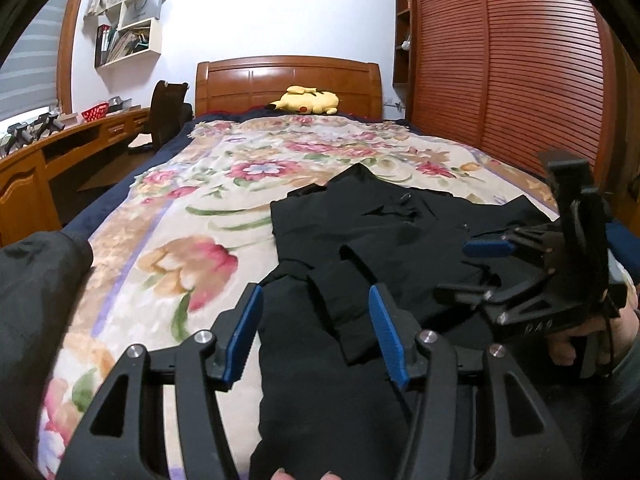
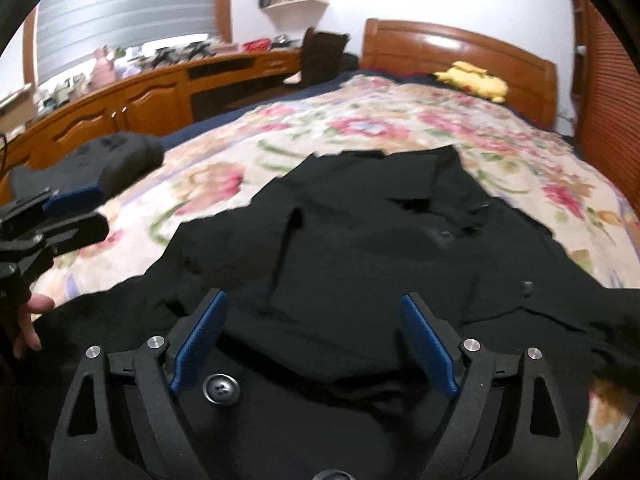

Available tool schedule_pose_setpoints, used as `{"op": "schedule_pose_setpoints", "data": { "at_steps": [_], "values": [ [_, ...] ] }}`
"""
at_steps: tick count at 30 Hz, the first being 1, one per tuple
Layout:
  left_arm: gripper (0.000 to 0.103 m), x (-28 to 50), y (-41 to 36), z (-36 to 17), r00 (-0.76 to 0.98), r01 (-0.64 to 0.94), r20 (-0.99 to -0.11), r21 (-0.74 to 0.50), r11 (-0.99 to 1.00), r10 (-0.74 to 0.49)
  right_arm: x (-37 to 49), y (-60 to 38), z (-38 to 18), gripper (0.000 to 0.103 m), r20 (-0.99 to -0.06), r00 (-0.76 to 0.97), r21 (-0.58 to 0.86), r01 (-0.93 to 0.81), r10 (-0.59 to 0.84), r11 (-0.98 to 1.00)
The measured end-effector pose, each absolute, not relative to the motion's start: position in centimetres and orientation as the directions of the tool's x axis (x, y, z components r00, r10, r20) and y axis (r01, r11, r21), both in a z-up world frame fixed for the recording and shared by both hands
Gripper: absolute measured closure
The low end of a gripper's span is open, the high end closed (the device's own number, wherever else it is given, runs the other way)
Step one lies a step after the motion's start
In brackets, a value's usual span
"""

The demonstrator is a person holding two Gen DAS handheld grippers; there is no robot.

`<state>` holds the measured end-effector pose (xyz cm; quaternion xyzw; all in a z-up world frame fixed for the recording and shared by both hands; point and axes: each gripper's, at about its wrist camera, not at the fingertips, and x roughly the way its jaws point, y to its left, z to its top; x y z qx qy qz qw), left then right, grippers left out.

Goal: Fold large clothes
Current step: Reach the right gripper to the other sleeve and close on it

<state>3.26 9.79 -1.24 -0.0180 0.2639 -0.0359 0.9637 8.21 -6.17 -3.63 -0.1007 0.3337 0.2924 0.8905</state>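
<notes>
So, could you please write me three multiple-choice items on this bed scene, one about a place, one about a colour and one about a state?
1. Where does the yellow plush toy lie?
A. at the head of the bed, by the wooden headboard
B. on the desk
C. on the black garment

2. What colour are the pads of the right tool?
A. red
B. blue
C. white

3. How does the left tool stand over the black garment?
A. shut on a sleeve
B. shut with nothing in it
C. open, pads apart, gripping nothing

Answers: 1 A, the toy rests just in front of the headboard. 2 B, both pads show blue. 3 C, a clear gap separates the pads, with cloth lying flat below.
</notes>
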Motion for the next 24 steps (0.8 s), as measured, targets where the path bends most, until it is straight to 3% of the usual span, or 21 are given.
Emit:
{"op": "schedule_pose_setpoints", "data": {
  "at_steps": [8, 11, 13, 17, 24],
  "values": [
    [0.049, 3.4, 10.3, -1.7, 0.853, 0.051, -0.517, -0.055, 0.997, -0.072, 8.2, -3.5, -6.3, 0.021, -0.723, 0.520, -0.009, -0.666, 0.455, 0.746],
    [0.049, 3.5, 10.2, -1.7, 0.852, 0.051, -0.519, -0.058, 0.997, -0.074, 8.3, -3.4, -6.8, 0.050, -0.737, 0.502, -0.005, -0.673, 0.452, 0.740],
    [0.049, 3.6, 10.0, -1.9, 0.848, 0.062, -0.523, -0.072, 0.995, -0.091, 8.3, -3.3, -7.0, 0.097, -0.745, 0.486, 0.000, -0.684, 0.457, 0.729],
    [0.049, 3.8, 9.4, -2.3, 0.842, 0.074, -0.531, -0.066, 0.995, -0.097, 8.1, -3.7, -6.6, 0.100, -0.728, 0.483, 0.022, -0.693, 0.487, 0.721],
    [0.049, 3.3, 8.3, -2.6, 0.840, 0.098, -0.530, -0.057, 0.994, -0.114, 6.6, -6.7, -3.6, 0.103, -0.635, 0.622, -0.017, -0.605, 0.459, 0.796]
  ]
}}
